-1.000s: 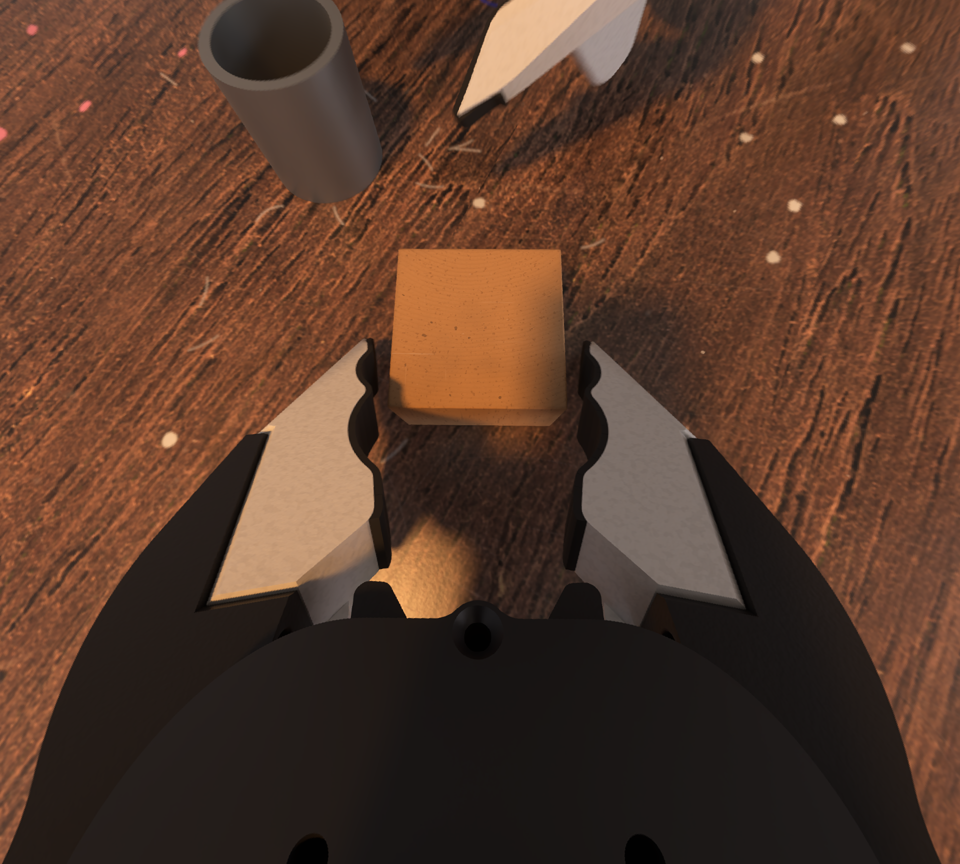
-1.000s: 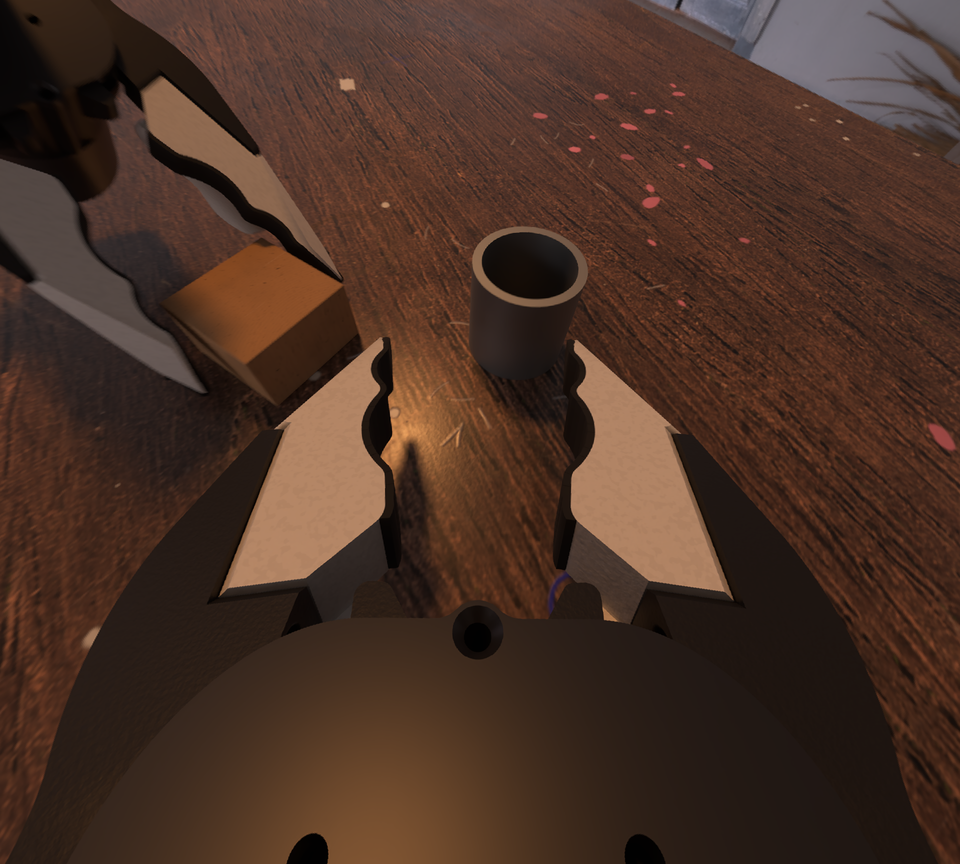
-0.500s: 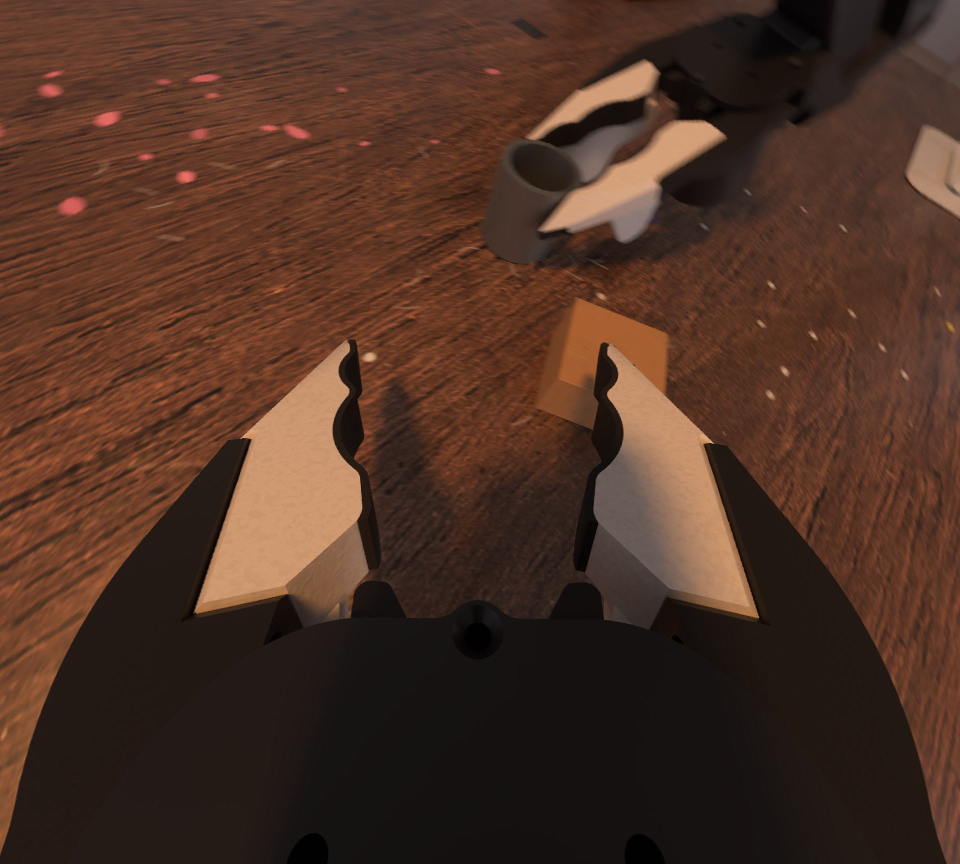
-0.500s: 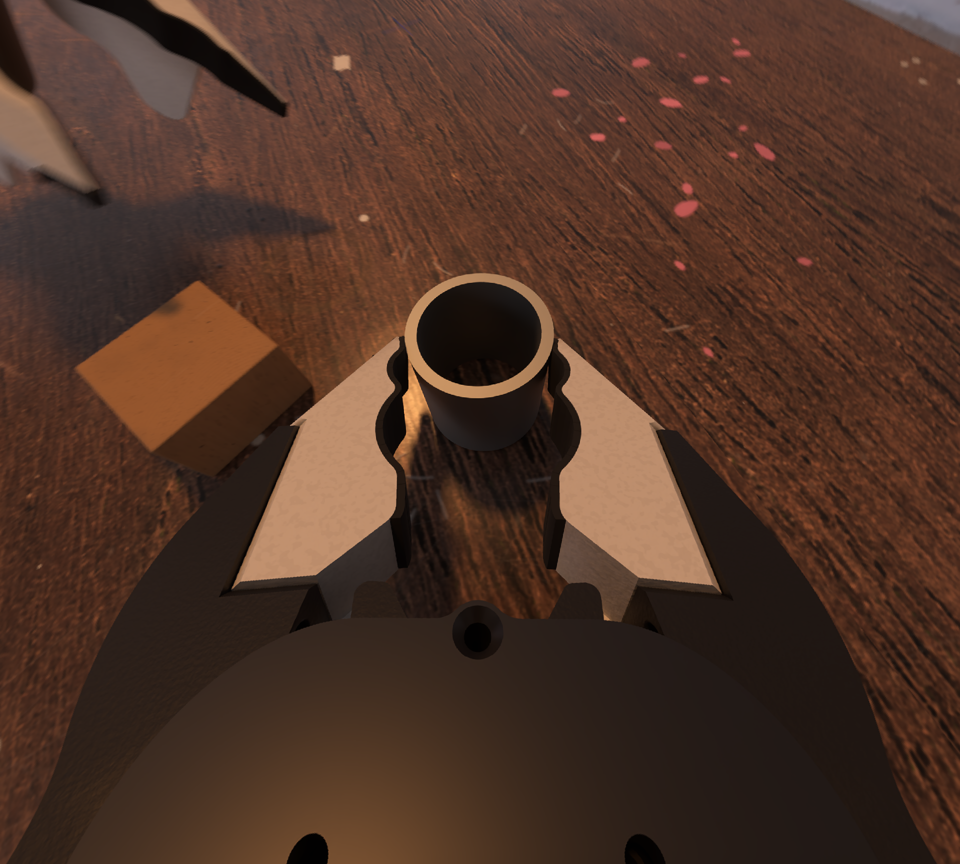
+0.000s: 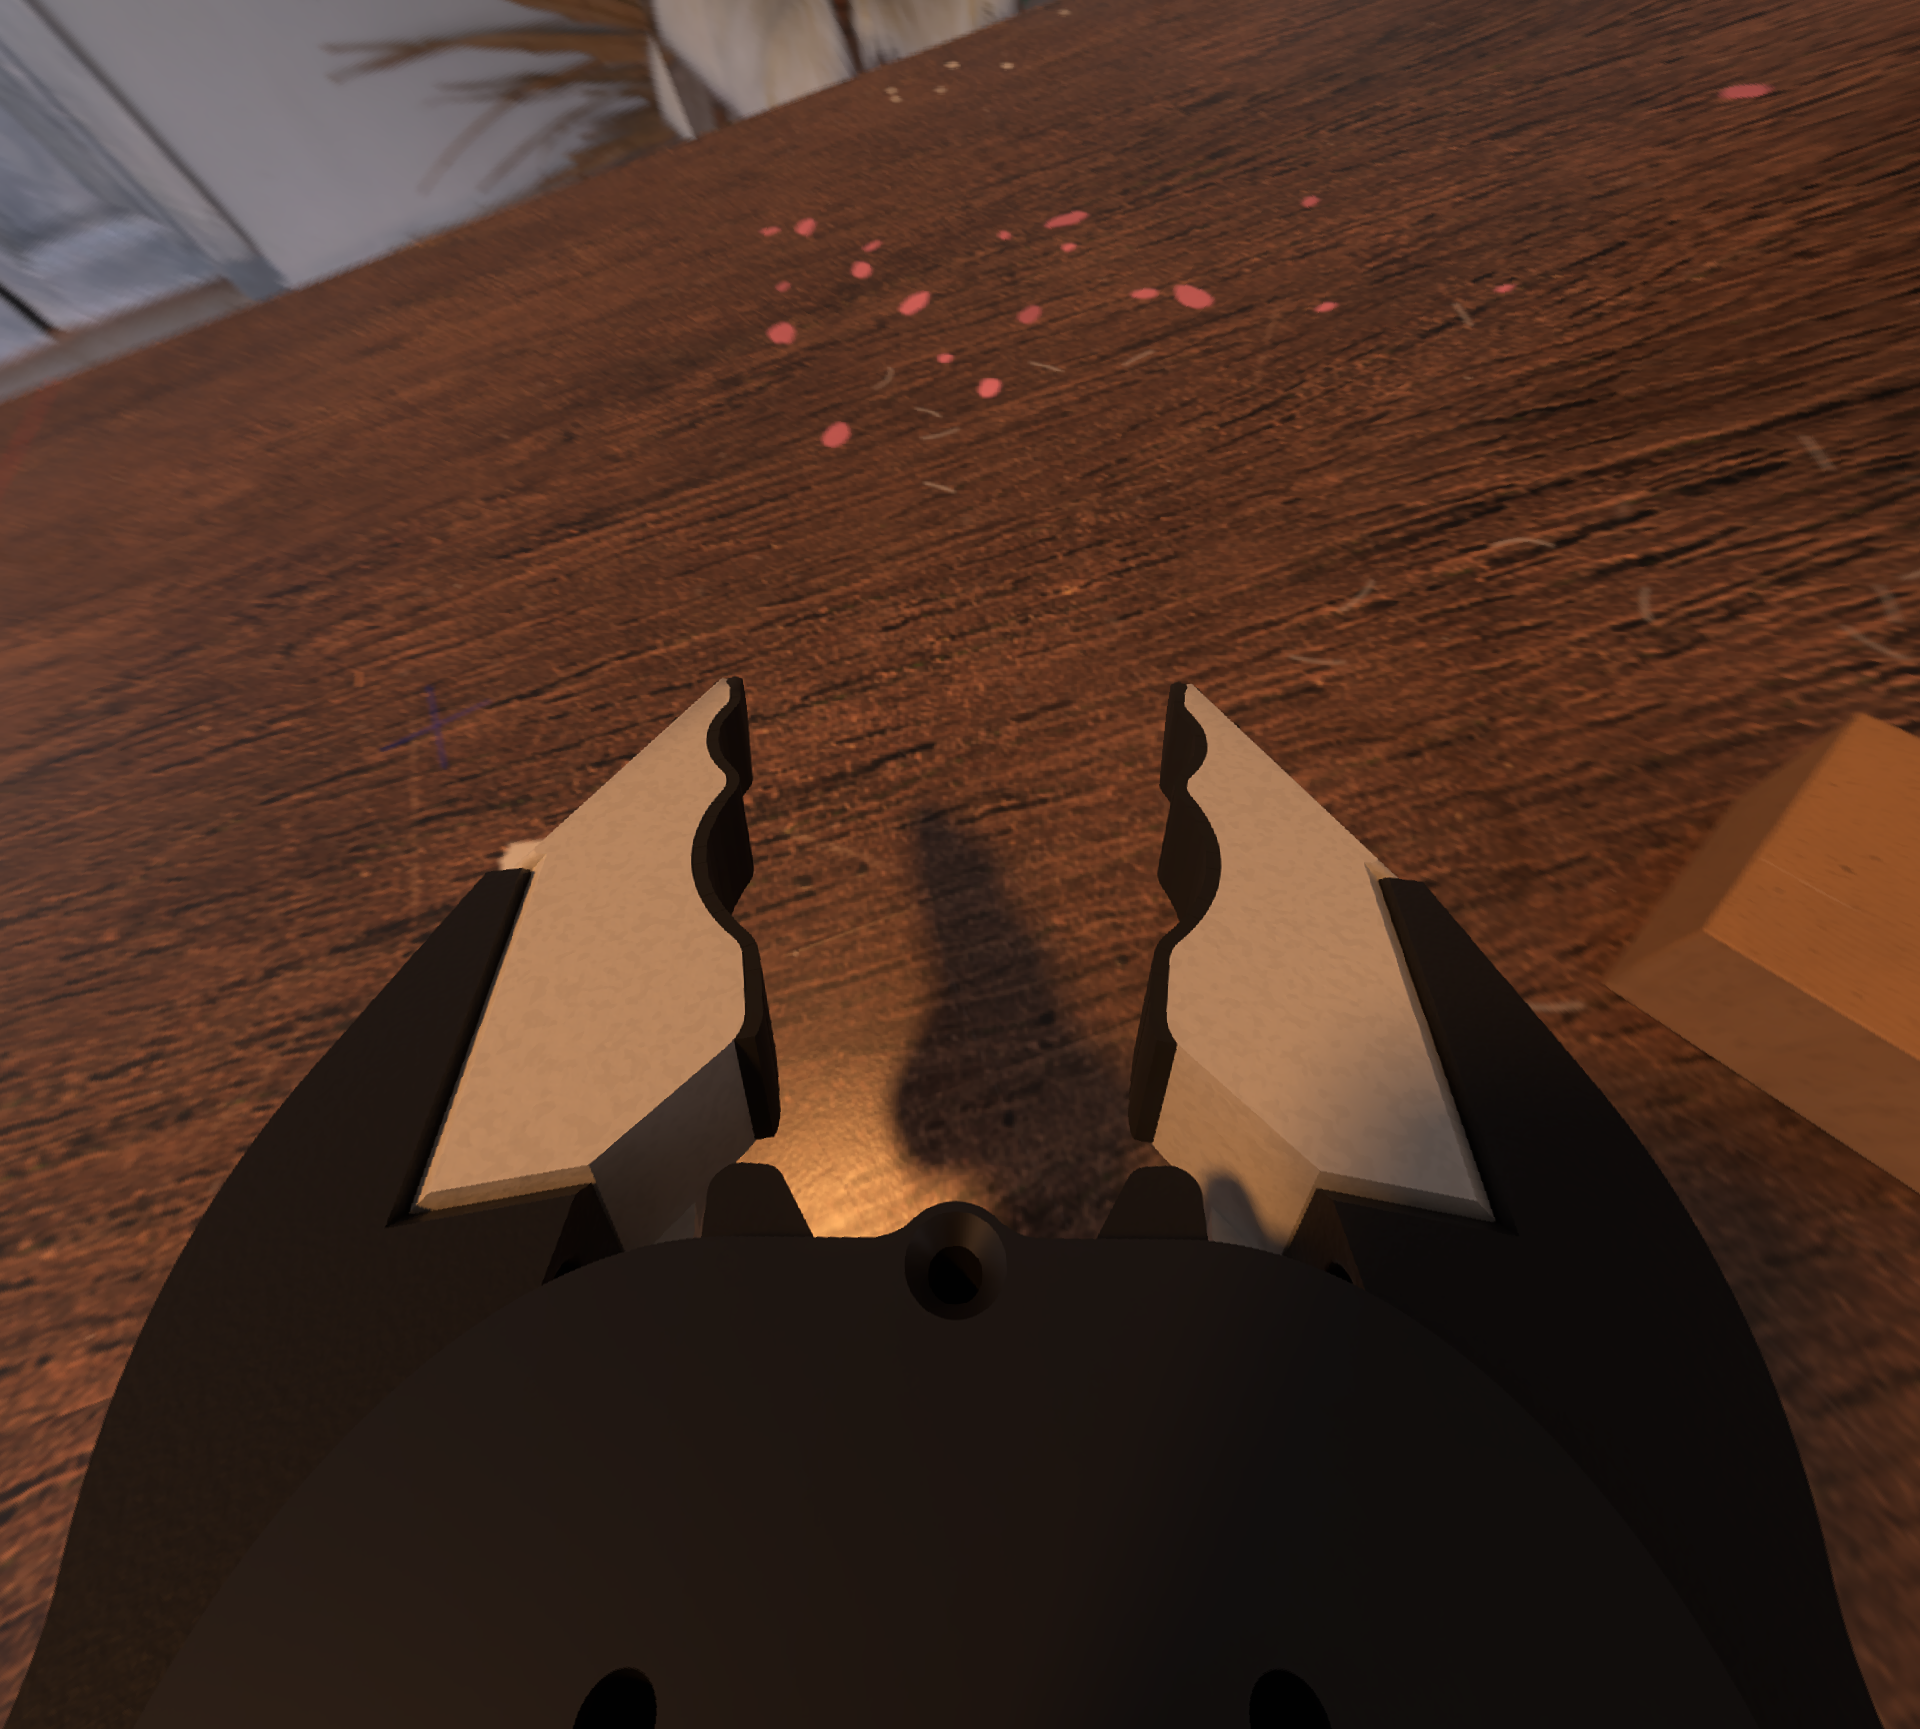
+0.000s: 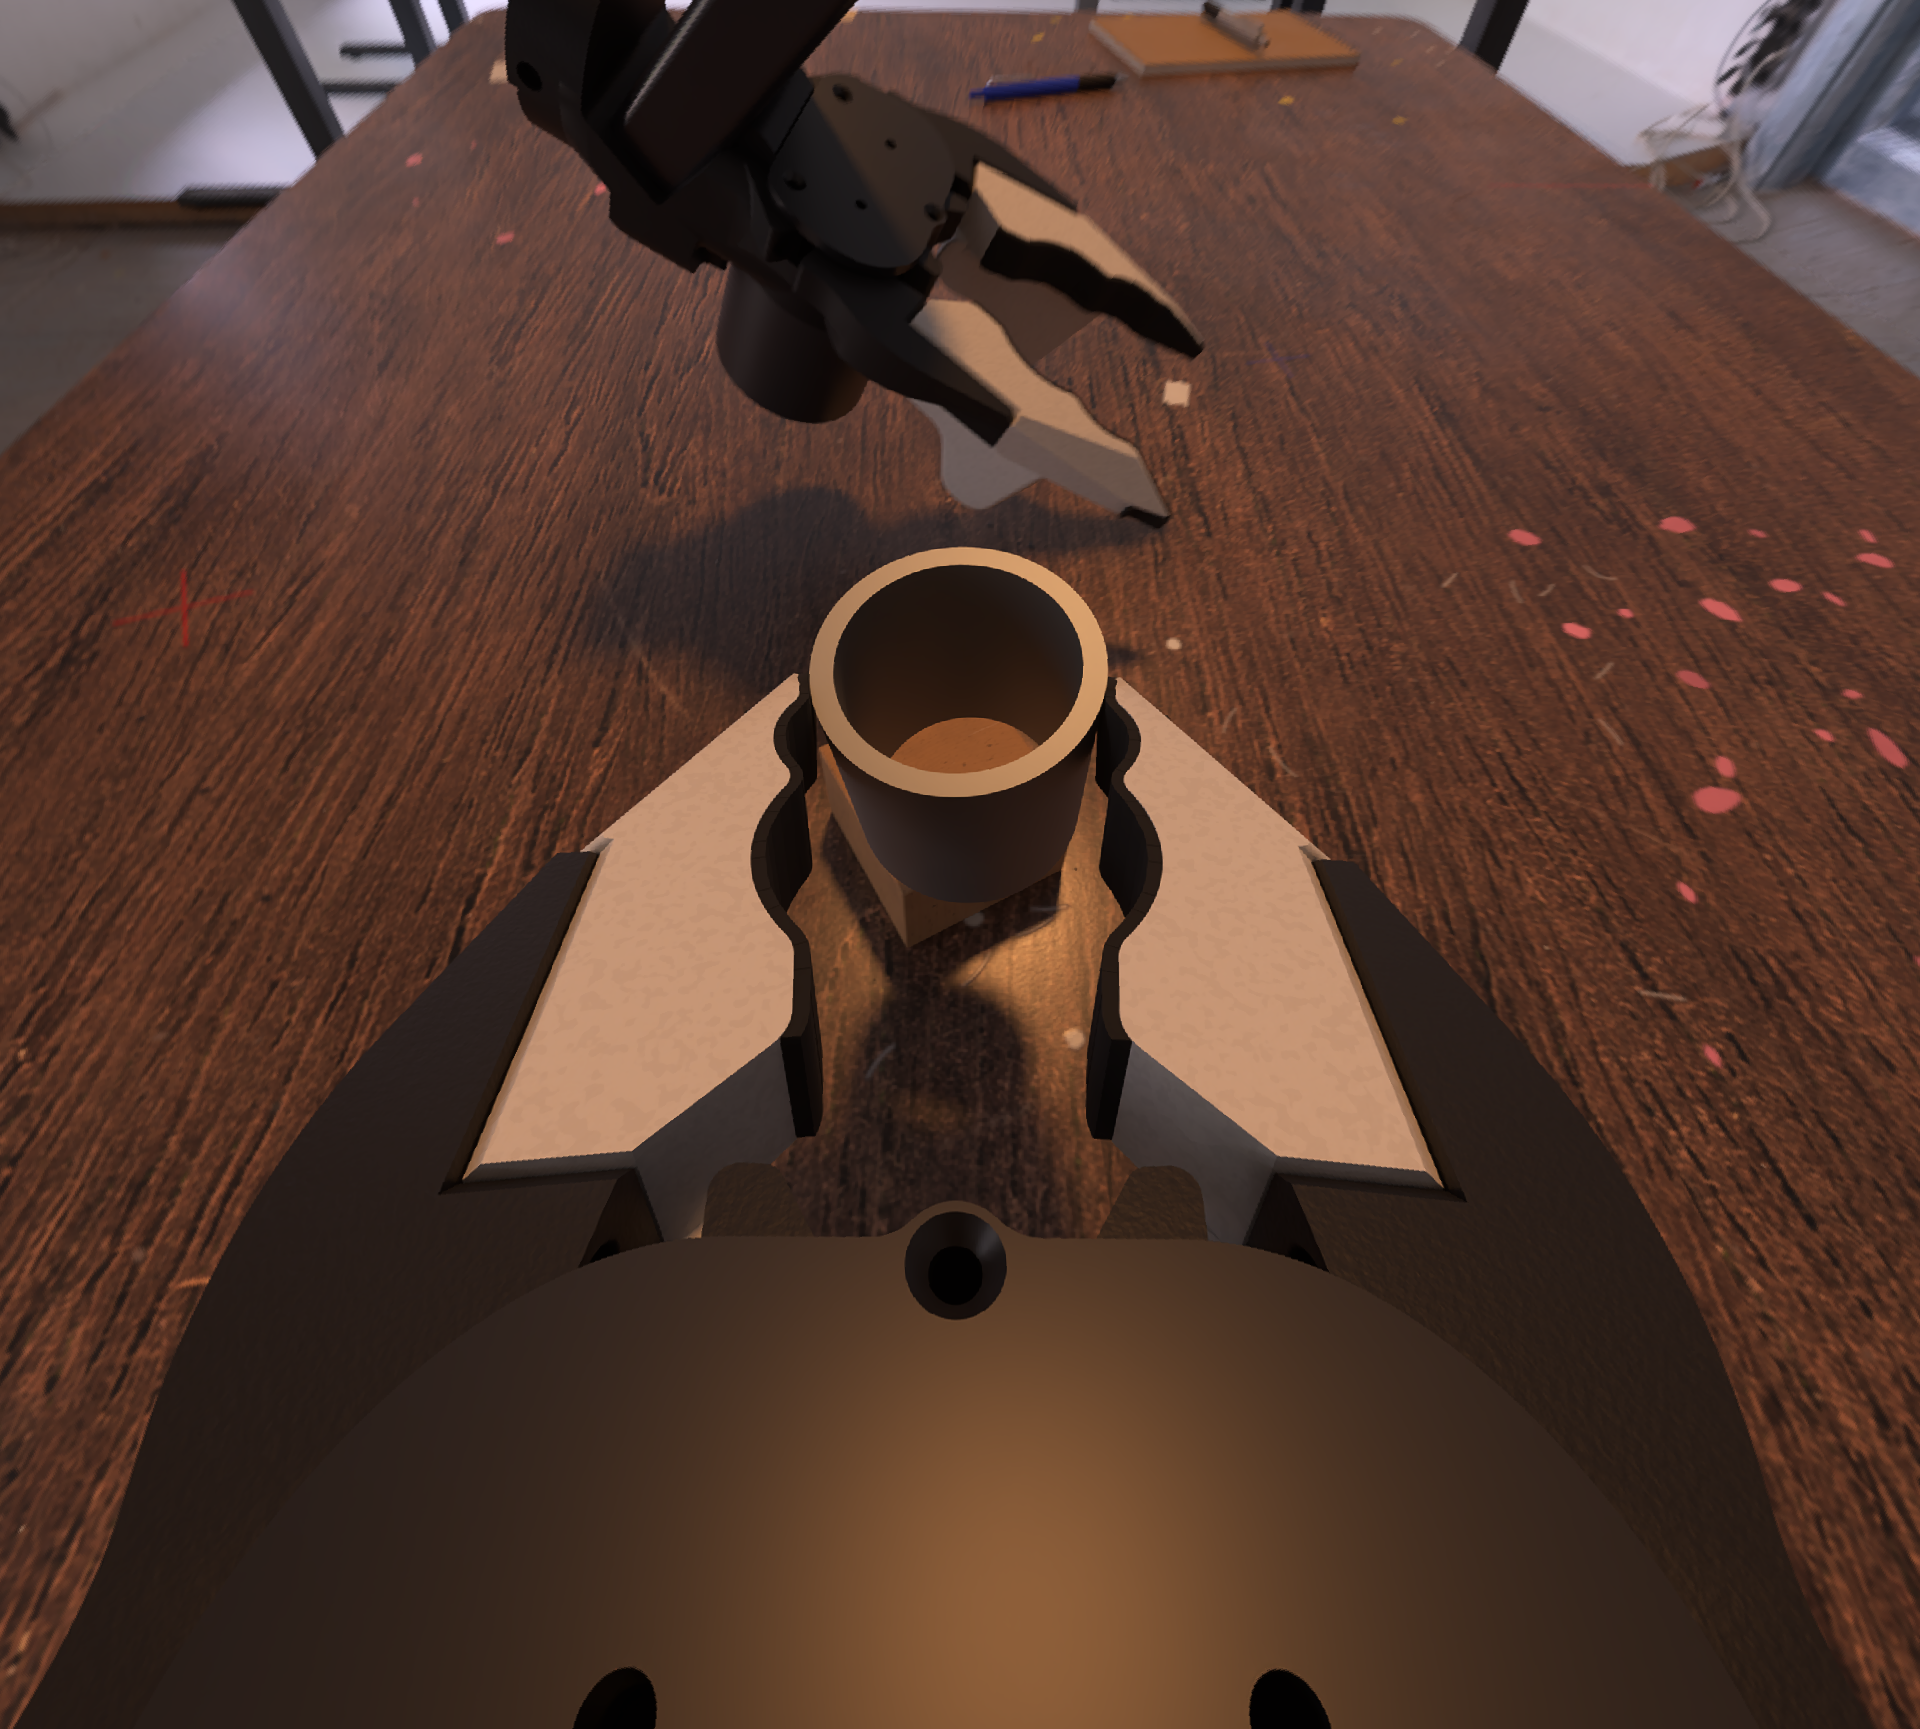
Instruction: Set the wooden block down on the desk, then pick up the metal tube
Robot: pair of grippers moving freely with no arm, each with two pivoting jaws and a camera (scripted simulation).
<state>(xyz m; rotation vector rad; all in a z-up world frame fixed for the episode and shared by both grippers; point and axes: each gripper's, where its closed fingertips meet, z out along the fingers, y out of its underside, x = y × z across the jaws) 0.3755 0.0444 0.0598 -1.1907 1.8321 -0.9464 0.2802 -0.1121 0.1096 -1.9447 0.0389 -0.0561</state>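
The dark wooden desk [image 6: 416, 536] fills both views, flecked with pink spots [image 5: 914, 303]; a clipboard [image 6: 1226, 43] and a blue pen [image 6: 1044, 85] lie at its far end. In the right wrist view the left gripper [image 6: 1169, 432] hangs above the desk beyond the tube, tilted down to the right, fingers spread and empty, likely clear of the work now the block is down. The right gripper [image 6: 951, 723] pinches the metal tube [image 6: 961, 806], one finger pressed on each side of its wall, rim upright towards the camera. The tube appears raised, since the wooden block [image 6: 920, 921] shows below it and through its bore. In the left wrist view the block [image 5: 1808, 941] rests on the desk at the right, cut off by the edge. Most of the block is hidden behind the tube, so how far apart they are cannot be told.
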